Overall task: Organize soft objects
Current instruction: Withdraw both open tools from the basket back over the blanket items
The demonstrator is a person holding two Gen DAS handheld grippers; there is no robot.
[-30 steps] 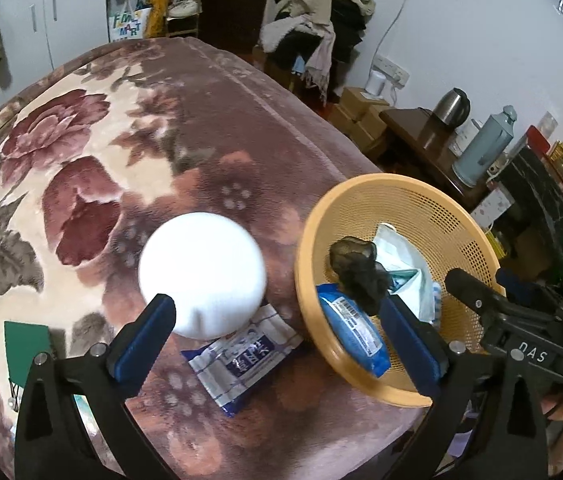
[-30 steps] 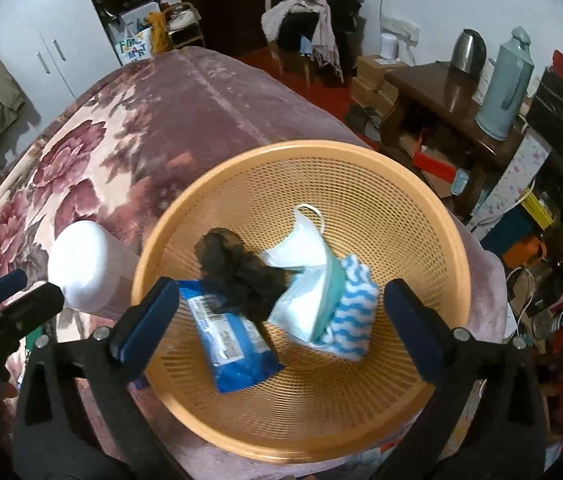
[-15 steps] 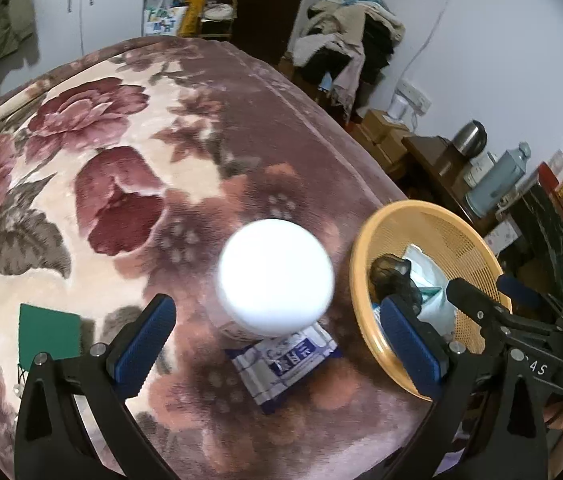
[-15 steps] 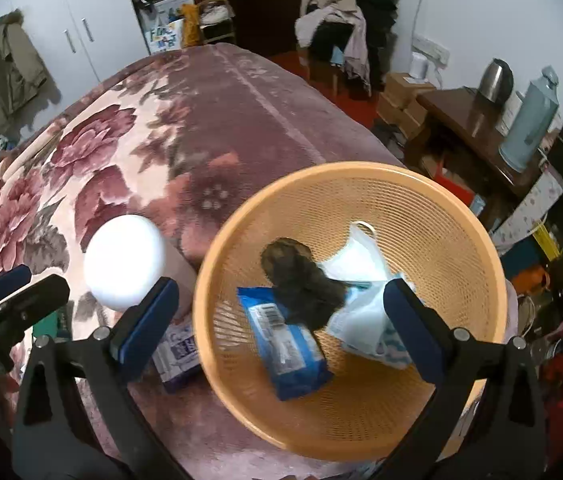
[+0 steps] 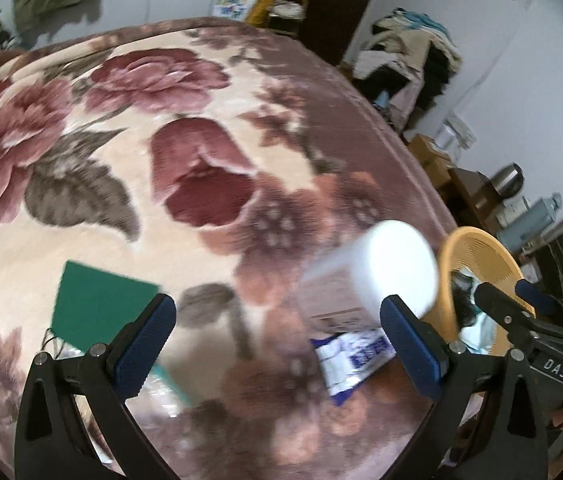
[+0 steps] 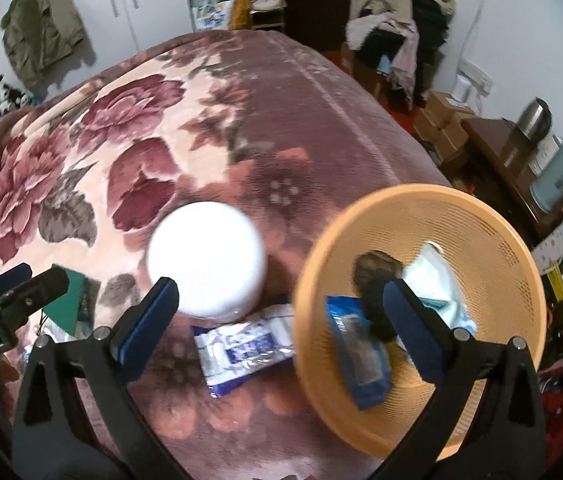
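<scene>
Both of your grippers hang spread and empty above a flowered blanket. Your left gripper faces a green card and a white tub; your right gripper is over a blue-and-white packet lying flat just beside the tub and the orange basket. Inside the basket lie a blue pack, a dark scrunched net and white cloth, touching one another. Motion blur softens both views.
</scene>
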